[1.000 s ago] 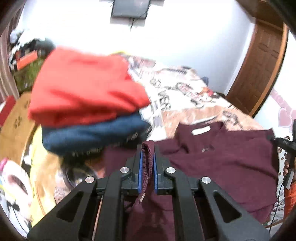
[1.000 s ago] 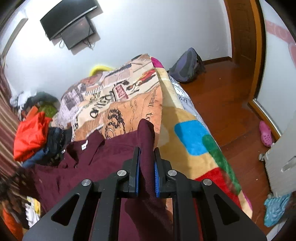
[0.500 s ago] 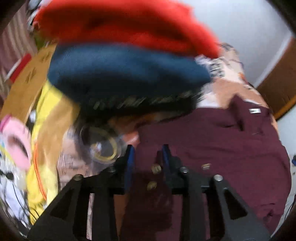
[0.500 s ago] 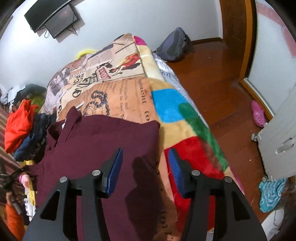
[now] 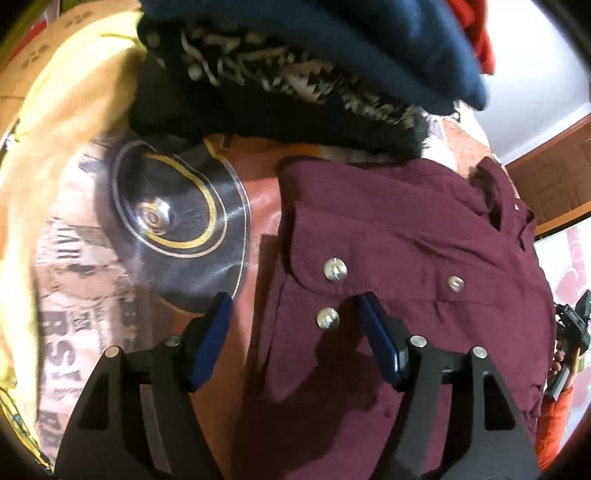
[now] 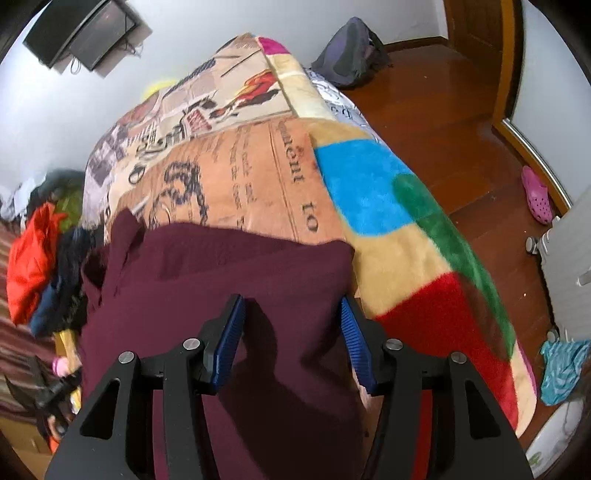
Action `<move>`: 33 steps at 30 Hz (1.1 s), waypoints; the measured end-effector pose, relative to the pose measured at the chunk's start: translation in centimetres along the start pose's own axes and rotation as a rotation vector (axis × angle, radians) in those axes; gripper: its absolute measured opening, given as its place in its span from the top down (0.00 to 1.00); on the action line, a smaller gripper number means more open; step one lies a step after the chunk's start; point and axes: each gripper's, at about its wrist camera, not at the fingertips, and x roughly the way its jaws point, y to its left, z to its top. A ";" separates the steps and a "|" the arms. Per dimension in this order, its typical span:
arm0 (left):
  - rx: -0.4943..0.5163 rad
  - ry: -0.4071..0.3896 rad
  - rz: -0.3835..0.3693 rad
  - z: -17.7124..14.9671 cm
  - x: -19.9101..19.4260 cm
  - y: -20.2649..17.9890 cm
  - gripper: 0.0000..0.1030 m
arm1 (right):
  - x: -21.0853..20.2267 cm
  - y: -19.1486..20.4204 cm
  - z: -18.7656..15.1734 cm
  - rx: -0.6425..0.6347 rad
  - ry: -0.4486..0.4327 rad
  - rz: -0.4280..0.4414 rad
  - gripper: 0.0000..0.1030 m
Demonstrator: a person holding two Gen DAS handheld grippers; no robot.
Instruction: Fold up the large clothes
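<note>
On printed blanket point(image 6: 236, 177), one maroon shirt point(image 5: 406, 229), three snaps; left gripper point(image 5: 295, 314), right gripper point(image 6: 291, 314) both wide, empty

Even indoor light; claw shadows fall on the maroon shirt point(image 6: 229, 280). Fisheye bending and dark vignetting at edges; the clothes pile point(image 5: 332, 55) is blurred.

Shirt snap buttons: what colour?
Silver metal snap buttons on the maroon shirt; left wrist view.

Home bedroom, bed point(image 6: 229, 177) under a printed patchwork blanket point(image 6: 388, 206), dark screen point(image 6: 85, 33) mounted far left on the white wall, backpack point(image 6: 351, 48) on the wooden floor point(image 6: 443, 118), pink slipper point(image 6: 537, 195) on the right, folded clothes pile point(image 6: 33, 266) at left.
</note>
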 end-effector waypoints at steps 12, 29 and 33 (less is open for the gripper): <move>-0.067 0.033 -0.161 3.3 3.1 0.7 0.19 | -0.1 3.6 0.5 -0.149 -0.009 0.042 0.70; 0.132 -0.078 0.012 2.7 0.1 -5.7 0.78 | -0.4 1.2 -0.4 -0.131 0.010 -0.062 0.64; 0.162 -0.090 0.054 2.5 0.0 -7.1 0.81 | -0.3 0.6 -1.2 -0.127 0.031 -0.072 0.63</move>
